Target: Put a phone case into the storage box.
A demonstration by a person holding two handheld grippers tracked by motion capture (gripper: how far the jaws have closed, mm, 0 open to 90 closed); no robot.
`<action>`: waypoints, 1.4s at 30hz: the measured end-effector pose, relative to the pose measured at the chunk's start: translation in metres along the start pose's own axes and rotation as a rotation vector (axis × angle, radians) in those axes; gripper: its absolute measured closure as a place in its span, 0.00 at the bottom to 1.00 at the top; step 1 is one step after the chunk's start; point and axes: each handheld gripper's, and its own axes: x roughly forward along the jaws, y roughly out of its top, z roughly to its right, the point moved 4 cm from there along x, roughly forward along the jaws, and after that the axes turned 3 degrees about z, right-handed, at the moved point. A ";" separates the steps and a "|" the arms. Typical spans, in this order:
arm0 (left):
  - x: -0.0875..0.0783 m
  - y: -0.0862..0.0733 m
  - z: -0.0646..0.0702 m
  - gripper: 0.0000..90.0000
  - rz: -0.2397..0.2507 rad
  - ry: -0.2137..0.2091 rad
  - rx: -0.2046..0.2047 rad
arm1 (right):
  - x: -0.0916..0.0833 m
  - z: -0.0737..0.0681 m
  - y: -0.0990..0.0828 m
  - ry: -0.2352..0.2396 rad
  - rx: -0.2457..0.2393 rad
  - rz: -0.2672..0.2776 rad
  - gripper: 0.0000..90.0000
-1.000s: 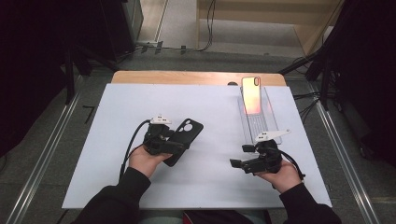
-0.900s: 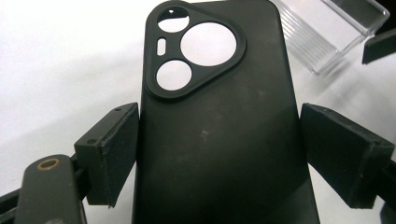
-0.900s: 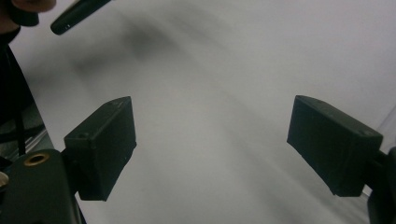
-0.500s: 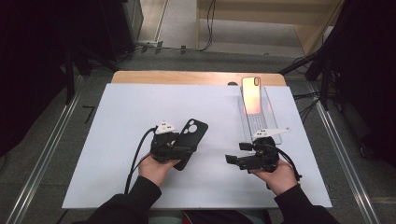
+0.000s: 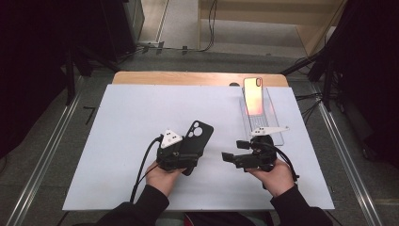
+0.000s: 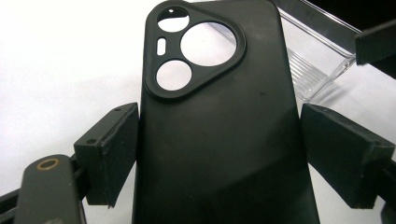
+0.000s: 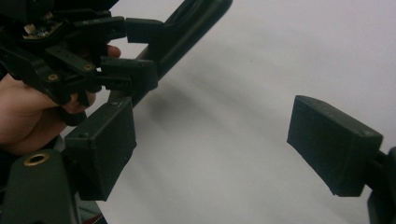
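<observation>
Black pads of left gripper [image 6: 218,154] clamp long edges of phone case [image 6: 219,130]; case lifted off white table sheet [image 5: 127,122], camera cutout pointing away from hand. Side grip probably leaves ends free for other hand. Right gripper [image 7: 210,140] wide apart, nothing between pads, aimed toward case end. Phone [image 5: 254,96] well apart, lying on clear tray [image 5: 275,120] at far right, likely staged for fitting.

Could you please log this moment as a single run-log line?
left gripper: shut on black phone case | right gripper: open, turned toward case | phone: in clear tray | surface: white mat
</observation>
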 end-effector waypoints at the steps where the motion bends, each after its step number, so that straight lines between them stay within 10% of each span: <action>1: 0.000 -0.001 0.001 0.16 0.008 0.001 0.004 | 0.001 -0.001 0.001 -0.007 -0.008 0.001 0.15; 33: -0.012 -0.017 0.013 0.16 0.212 0.074 0.082 | 0.049 -0.017 0.043 0.081 0.059 0.075 0.15; 42: -0.015 -0.019 0.017 0.16 0.222 0.063 0.050 | 0.062 -0.021 0.049 0.103 0.061 0.069 0.16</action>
